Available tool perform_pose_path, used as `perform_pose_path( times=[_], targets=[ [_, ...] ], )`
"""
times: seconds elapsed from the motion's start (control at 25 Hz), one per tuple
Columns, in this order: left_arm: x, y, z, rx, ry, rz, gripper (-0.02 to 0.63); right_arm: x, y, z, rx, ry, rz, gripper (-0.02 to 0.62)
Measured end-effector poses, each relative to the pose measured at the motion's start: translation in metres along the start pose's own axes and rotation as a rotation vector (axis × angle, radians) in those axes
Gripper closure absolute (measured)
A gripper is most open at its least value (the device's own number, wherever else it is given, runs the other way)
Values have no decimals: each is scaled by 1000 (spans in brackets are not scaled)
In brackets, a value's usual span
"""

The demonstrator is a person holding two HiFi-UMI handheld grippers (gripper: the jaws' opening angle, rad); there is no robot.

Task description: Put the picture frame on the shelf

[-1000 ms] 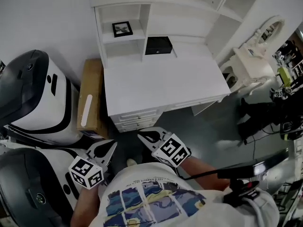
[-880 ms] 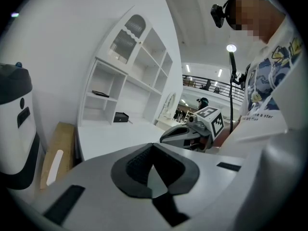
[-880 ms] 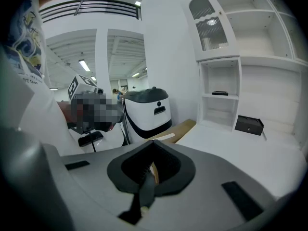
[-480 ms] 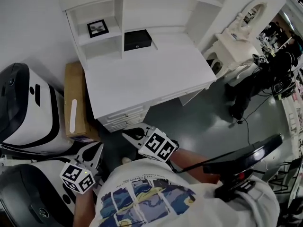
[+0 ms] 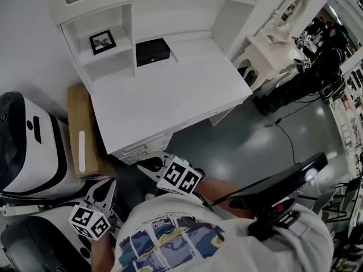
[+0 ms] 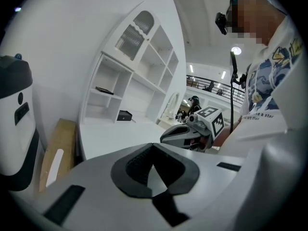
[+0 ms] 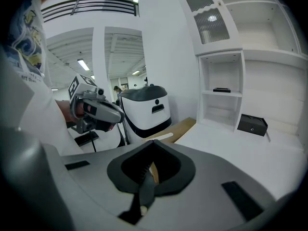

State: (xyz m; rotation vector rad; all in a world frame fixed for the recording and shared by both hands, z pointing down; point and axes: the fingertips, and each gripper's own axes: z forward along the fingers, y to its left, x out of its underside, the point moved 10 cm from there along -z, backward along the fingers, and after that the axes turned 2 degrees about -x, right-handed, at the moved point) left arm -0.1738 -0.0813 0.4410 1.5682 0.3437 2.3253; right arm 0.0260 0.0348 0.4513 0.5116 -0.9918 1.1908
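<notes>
The black picture frame (image 5: 102,41) stands on the middle shelf of the white hutch (image 5: 74,24), left compartment. It also shows small in the left gripper view as the frame (image 6: 103,90) and in the right gripper view as the frame (image 7: 221,90). My left gripper (image 5: 106,188) is shut and empty, held low by the person's body, far from the desk. My right gripper (image 5: 148,166) is shut too, with nothing in it, just short of the desk's front edge. Each gripper view shows the other: the right gripper (image 6: 192,134) and the left gripper (image 7: 94,110).
A black box (image 5: 152,51) sits at the back of the white desk (image 5: 170,101). A cardboard box (image 5: 84,135) leans left of the desk, beside white-and-black machines (image 5: 22,140). A white dressing table (image 5: 278,35) and people stand at the right. A black bar (image 5: 278,183) crosses near the person's shoulder.
The head view has swung, so the desk and hutch now sit further up and left. Both grippers have drifted slightly left and down in the view, jaws still shut.
</notes>
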Motion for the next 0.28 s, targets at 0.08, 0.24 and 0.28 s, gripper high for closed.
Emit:
perform_pose_path(
  times=[0.08, 0.24, 0.28],
  targets=[
    [-4, 4, 3, -4, 3, -6, 594, -2, -6, 5, -6, 1, 2, 571],
    [-9, 12, 12, -4, 4, -12, 594, -6, -18, 13, -19, 8, 6, 571],
    [-10, 14, 14, -3, 3, -13, 594, -7, -21, 16, -24, 10, 6, 571]
  ],
)
